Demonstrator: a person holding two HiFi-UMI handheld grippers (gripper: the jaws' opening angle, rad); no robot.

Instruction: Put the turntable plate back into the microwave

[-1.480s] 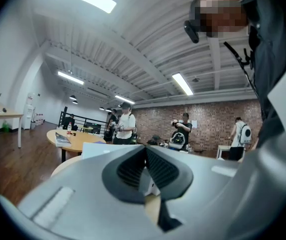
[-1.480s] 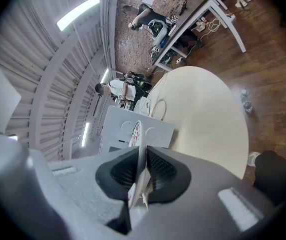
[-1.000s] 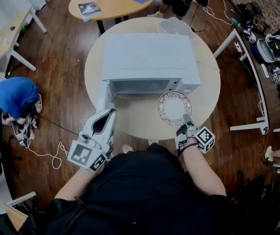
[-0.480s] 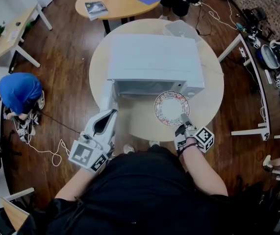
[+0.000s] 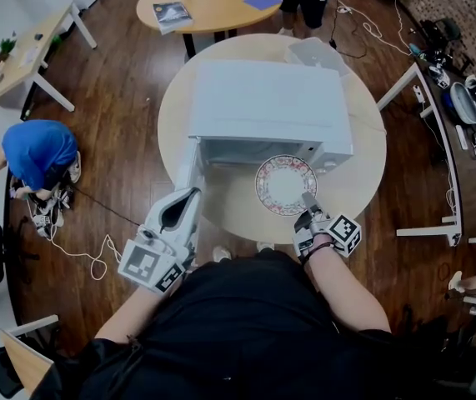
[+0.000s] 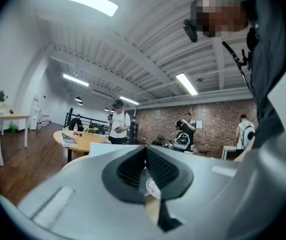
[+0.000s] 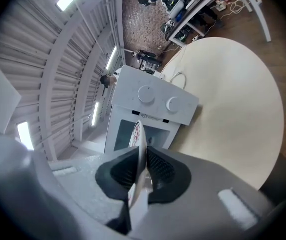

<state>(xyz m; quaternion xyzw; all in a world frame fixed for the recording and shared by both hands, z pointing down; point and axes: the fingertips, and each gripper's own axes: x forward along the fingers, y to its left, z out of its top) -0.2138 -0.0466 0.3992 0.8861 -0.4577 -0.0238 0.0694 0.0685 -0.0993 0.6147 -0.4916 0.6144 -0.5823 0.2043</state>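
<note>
Turntable plate (image 5: 286,185), white with a flowery red rim, is up in the air and lying flat. It is just in front of the open mouth of the microwave (image 5: 263,98), over the round table (image 5: 356,173). Its far edge is right at the mouth, and I cannot tell if it is inside.

Far to the left, a person in a blue top (image 5: 39,155) crouches on the wood floor (image 5: 112,98) by some white wires (image 5: 79,261). Next comes the left hand-held gripper (image 5: 191,192), at the near edge of the table. Its jaws are together and nothing is between them. Its tip is just beside the microwave door (image 5: 192,161), which stands open from the left front corner. I cannot tell if they touch. The white microwave sits in the middle of the table.

Right of that is the plate. The right hand-held gripper (image 5: 308,200) is clamped on its near rim. In the right gripper view the rim shows as a thin white edge squeezed between the two dark pads (image 7: 158,169). The microwave's two round knobs (image 7: 145,94) show beyond it.
</note>
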